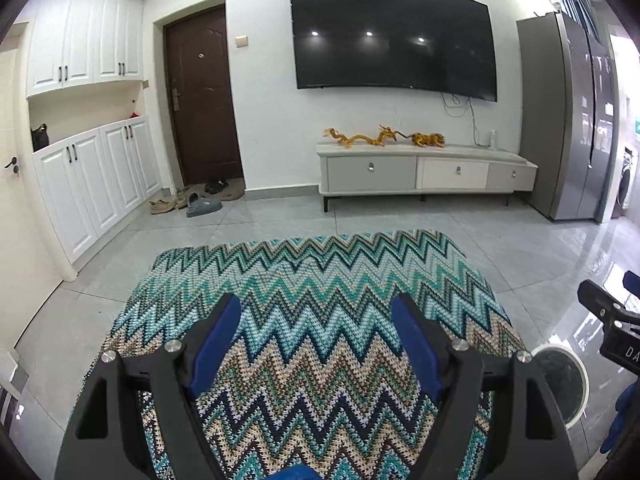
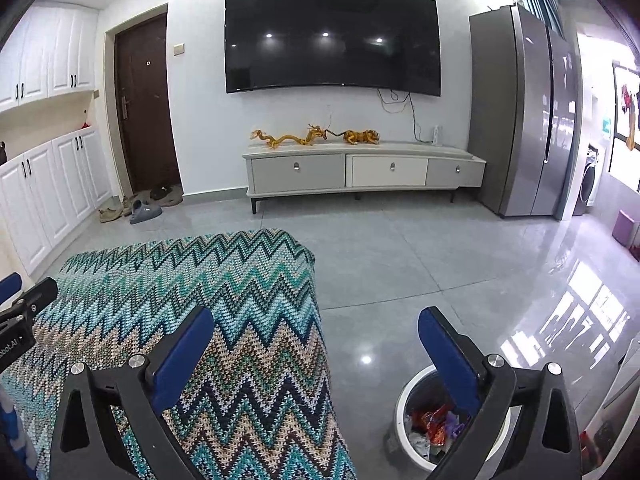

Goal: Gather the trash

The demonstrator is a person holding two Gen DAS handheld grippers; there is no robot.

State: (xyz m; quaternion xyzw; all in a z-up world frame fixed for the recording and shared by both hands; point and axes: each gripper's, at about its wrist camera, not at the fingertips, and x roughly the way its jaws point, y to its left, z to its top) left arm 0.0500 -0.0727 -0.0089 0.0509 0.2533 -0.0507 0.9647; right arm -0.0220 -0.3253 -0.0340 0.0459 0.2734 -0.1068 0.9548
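One trash bin (image 2: 404,412), white rim, on the floor just right of the zigzag-cloth table (image 2: 224,320); inside I see crumpled wrappers (image 2: 434,424), red/orange and purple plus pale bits. Bin sits below my right tongs (image 2: 316,344), partly behind its right finger (image 2: 448,356); from my left tongs (image 1: 316,332) it's off to the right, past the table edge (image 1: 560,380). Both tongs spread apart, nothing held, both hanging over the cloth, right one straddling the table's right edge. Ahead: tiled floor (image 2: 400,264), TV cabinet (image 2: 360,172) with gold dragon figures (image 2: 292,138), wall TV (image 2: 332,36), fridge (image 2: 524,112) far right, door (image 2: 144,104) and shoes (image 2: 140,210) far left.
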